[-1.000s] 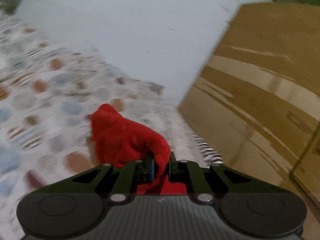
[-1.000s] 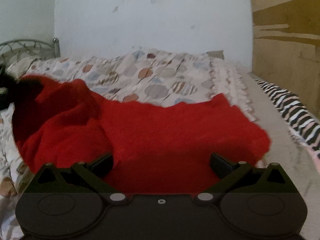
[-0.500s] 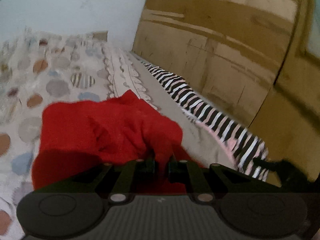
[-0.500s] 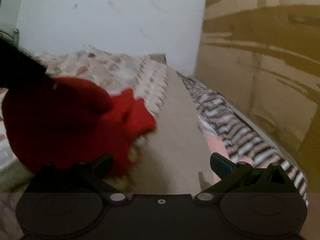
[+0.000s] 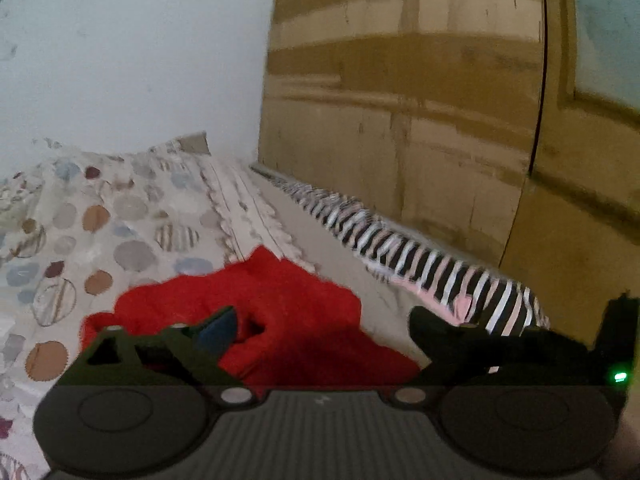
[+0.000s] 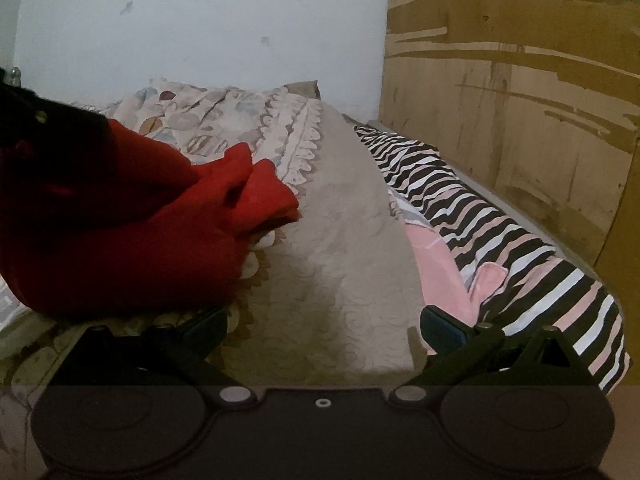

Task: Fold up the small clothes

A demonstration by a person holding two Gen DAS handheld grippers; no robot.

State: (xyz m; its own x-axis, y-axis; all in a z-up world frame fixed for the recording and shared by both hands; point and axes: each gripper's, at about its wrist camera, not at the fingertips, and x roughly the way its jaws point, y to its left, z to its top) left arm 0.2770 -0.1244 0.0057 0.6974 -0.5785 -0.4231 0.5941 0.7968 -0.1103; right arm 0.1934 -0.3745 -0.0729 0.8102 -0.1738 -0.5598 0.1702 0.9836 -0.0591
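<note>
Left wrist view: left tool [image 5: 320, 332] opening, releasing red garment [image 5: 256, 312] beneath its fingers. Withdraw straight back, avoid snagging fold. Right tool [image 6: 324, 328] spread, empty, over bed [image 6: 332, 248].

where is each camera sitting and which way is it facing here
Left wrist: on the left gripper, looking forward and slightly down over the red garment on the bed; its own two fingers show, jaws opening, cloth lying between them unpinched.
Right wrist: on the right gripper, facing along the beige bedcover toward the wall; its open fingers show, nothing between them.
Shared: the red garment, the striped cloth and the wooden panel.
</note>
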